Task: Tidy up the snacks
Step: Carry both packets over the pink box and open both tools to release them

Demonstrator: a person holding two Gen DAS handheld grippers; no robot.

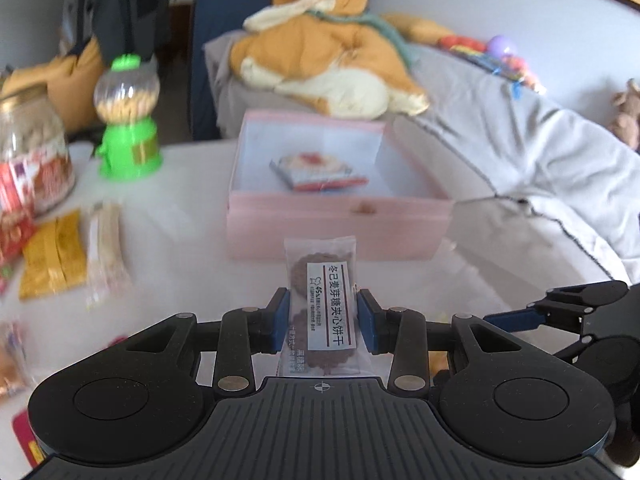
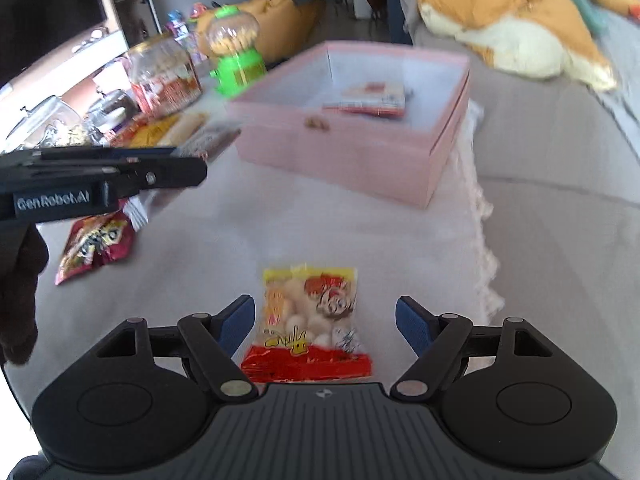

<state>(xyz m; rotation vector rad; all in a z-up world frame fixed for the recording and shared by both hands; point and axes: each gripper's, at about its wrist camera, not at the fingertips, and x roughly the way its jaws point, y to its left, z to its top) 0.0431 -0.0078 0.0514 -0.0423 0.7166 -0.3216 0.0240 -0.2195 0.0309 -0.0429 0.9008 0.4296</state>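
A: Start with the left wrist view. Which step is in hand?

B: Carrying, I'd judge. The left gripper (image 1: 323,312) has its fingers (image 1: 281,320) clamped on a clear-wrapped biscuit packet (image 1: 322,304), one blue pad on each long edge. The packet stands upright and points straight at the pink box (image 1: 340,220).

A: And the box?

B: It sits open on the bench (image 1: 180,184), just beyond the packet. One flat snack packet (image 1: 318,172) already lies inside, near the middle of its floor. Left of the box stand a green candy dispenser (image 1: 128,120) and a big jar (image 1: 32,152), and more loose packets (image 1: 72,252) lie left of the box's near corner.

A: So the next move?

B: Lift the biscuits over the box's near wall, lower them inside, then release. The wall has to be cleared, or the packet will catch on it.

A: Now the right wrist view.

B: The right gripper (image 2: 325,322) has its fingers spread wide, holding nothing. A yellow and red bag of sweets (image 2: 310,324) lies flat on the bench between them, well short of the box (image 2: 360,152). Neither pad presses it.

A: What does that side need?

B: Come down over the bag, close on its sides, then follow to the box. The left gripper (image 2: 160,168) crosses to the left of the box here, so the two should take turns.
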